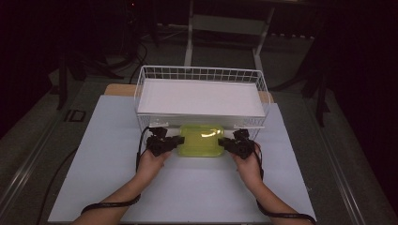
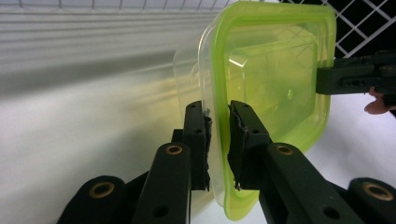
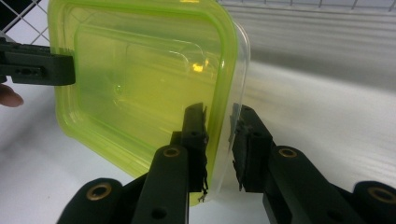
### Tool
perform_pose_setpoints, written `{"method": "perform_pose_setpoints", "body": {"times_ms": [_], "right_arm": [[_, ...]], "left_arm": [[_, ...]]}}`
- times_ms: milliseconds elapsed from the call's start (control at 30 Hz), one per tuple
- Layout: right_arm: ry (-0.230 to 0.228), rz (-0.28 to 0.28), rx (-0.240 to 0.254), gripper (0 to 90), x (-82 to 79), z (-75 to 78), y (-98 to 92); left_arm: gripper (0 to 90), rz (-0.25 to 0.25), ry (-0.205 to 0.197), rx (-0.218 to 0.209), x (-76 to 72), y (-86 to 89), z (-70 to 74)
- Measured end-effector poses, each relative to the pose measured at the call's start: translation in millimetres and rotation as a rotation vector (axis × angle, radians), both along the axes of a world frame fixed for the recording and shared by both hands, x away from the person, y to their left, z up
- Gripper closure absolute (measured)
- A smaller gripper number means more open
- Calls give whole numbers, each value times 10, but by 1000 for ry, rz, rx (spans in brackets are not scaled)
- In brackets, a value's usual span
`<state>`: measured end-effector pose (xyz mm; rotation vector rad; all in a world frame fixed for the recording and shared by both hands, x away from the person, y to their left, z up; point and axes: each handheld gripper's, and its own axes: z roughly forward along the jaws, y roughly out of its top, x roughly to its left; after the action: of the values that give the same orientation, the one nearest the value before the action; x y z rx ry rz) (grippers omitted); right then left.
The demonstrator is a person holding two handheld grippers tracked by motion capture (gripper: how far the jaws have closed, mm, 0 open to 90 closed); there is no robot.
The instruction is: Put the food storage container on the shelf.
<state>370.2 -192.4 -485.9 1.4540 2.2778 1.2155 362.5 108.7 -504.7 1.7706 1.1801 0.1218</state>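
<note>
Left tongs (image 1: 178, 142) closed on the left rim of the box (image 1: 202, 139), a clear container under a green lid; in the left gripper view the two pads (image 2: 240, 135) press the rim from either side, lid side to the right. Right tongs (image 1: 226, 143) closed on the opposite, right rim; in the right gripper view the left pad (image 3: 195, 130) lies against the green lid edge, and whether the other pad bears on the clear wall cannot be told for certain. Each gripper view also shows the other tongs at the far edge of the box. The box sits between the two tongs on the white table (image 1: 108, 154), near the middle of its width and toward the far edge, just in front of the basket (image 1: 141, 89). The basket, of white wire with a white sheet (image 1: 199, 97) on its floor, stands at the table's far edge. Both hands (image 1: 151, 161) enter from the near edge, a black cable (image 1: 108, 205) trailing from each wrist.
</note>
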Motion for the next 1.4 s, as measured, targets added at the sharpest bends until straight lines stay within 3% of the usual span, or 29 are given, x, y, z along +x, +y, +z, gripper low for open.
{"method": "perform_pose_setpoints", "body": {"times_ms": [67, 200, 400, 433, 467, 533, 567, 767, 800, 933, 1000, 1033, 1133, 1300, 1400], "right_arm": [[-17, -7, -3, 751, 9, 2, 2], [-72, -34, -59, 686, 21, 2, 60], [-96, -55, -48, 614, 70, -41, 85], [-103, -56, -50, 610, 68, -48, 93], [-117, -66, -57, 606, 68, -52, 97], [-164, -58, -106, 606, 64, -57, 130], [-170, -62, -112, 605, 62, -59, 141], [-176, -69, -107, 562, 29, -26, 150], [-179, -68, -105, 557, 10, -13, 148], [-187, -54, -92, 547, -100, 44, 146], [-178, -44, -76, 547, -166, 71, 153], [-172, -33, -69, 545, -199, 84, 158], [-179, -7, -60, 550, -308, 131, 189], [-148, 30, -34, 597, -418, 186, 225], [-137, 47, -32, 678, -455, 190, 250]], "left_arm": [[765, 11, -18, 2, 14, -5, -8], [723, 37, -41, 11, 57, -18, -28], [648, 58, -52, 4, 106, -61, -60], [640, 57, -73, 30, 130, -50, -60], [625, 53, -76, 43, 142, -57, -64], [595, 71, -56, 5, 165, -44, -96], [574, 74, -76, 19, 161, -49, -102], [518, 75, -93, -3, 143, -9, -73], [507, 68, -101, 9, 129, -1, -54], [500, 73, -102, -9, 18, 18, 20], [500, 47, -127, 27, -30, 46, 53], [500, 49, -121, 40, -53, 50, 66], [503, 52, -121, 44, -135, 140, 110], [502, 41, -145, 40, -291, 269, 186], [485, 20, -148, 11, -389, 327, 197]]}}
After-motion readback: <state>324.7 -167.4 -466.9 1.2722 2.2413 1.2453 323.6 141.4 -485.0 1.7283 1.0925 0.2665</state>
